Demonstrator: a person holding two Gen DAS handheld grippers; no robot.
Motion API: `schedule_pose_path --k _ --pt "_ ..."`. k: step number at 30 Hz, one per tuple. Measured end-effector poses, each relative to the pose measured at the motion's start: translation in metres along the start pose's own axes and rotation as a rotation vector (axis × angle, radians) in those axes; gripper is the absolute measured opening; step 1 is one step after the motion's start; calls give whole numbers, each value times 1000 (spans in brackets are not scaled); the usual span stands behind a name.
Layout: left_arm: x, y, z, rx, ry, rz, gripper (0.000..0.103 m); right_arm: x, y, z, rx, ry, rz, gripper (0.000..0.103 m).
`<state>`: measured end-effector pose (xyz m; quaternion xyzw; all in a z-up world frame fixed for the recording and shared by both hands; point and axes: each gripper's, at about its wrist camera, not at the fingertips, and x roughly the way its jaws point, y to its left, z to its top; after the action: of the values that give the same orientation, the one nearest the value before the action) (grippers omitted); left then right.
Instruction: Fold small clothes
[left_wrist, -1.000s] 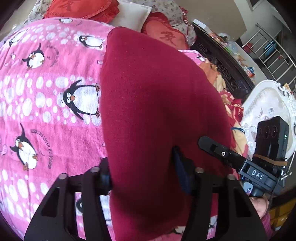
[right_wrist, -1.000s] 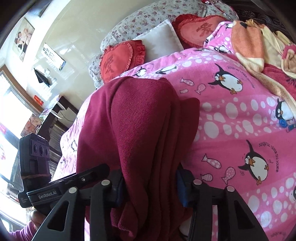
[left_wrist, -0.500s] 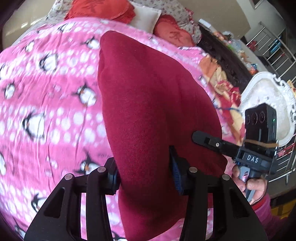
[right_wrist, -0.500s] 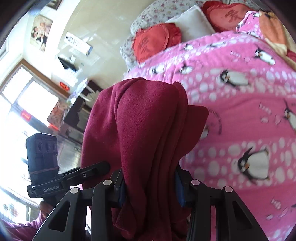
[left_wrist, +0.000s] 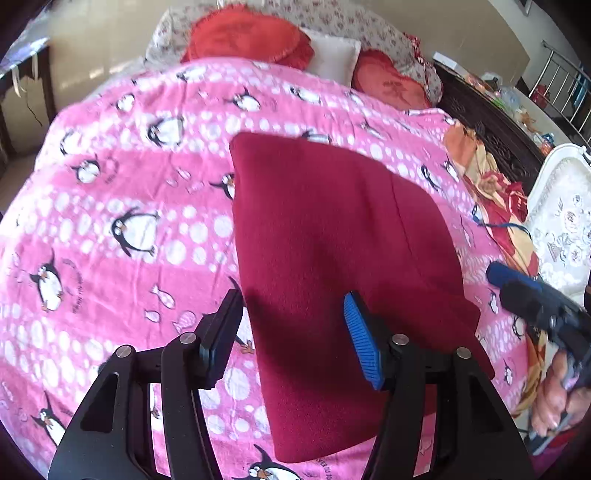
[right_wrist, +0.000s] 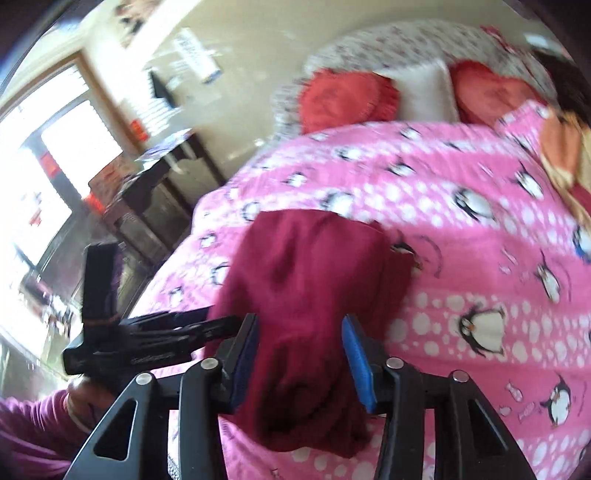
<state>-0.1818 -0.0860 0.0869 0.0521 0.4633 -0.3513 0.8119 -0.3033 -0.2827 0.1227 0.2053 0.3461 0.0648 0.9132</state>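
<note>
A dark red garment (left_wrist: 332, 240) lies folded in a long flat shape on the pink penguin blanket (left_wrist: 110, 184). My left gripper (left_wrist: 291, 299) hovers over its near end. Its jaws are opening: the cloth lies below and between them, and neither pad presses on it. In the right wrist view the same red garment (right_wrist: 310, 280) bunches up between the pads of my right gripper (right_wrist: 299, 319), which stays shut on it. That view is blurred. From the left wrist view the right gripper (left_wrist: 496, 275) sits at the cloth's near right corner, held by a hand (left_wrist: 554, 398).
Red heart cushions (left_wrist: 243, 37) and a white pillow (left_wrist: 336, 55) line the head of the bed. An orange and red patterned cloth (left_wrist: 498, 206) lies along the right edge, beside a dark carved frame (left_wrist: 480, 122) and white furniture (left_wrist: 561, 229). A window and dark table (right_wrist: 159, 184) stand left.
The red garment, held up and draped before both cameras, now lies spread on the blanket. Both grippers drew back toward the near edge. The left jaws widened and came off the cloth.
</note>
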Motion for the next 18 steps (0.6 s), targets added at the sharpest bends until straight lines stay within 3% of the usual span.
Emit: schedule_pose_path --k 3,6,8,12,18 --pt "-2 -2 3 17 -18 28 58 18 11 -5 -27 34 46 40" --pt "-2 -4 -1 25 -19 46 59 44 11 -17 -64 90 -25 38" --pt "-4 -5 -2 23 -25 55 59 55 2 -29 -79 126 -122 32" --pt "-9 -8 -9 33 -52 79 59 50 -15 -37 -5 107 -95 30" --pt "-18 -15 -14 56 -69 81 59 34 -7 -34 -6 88 -116 30"
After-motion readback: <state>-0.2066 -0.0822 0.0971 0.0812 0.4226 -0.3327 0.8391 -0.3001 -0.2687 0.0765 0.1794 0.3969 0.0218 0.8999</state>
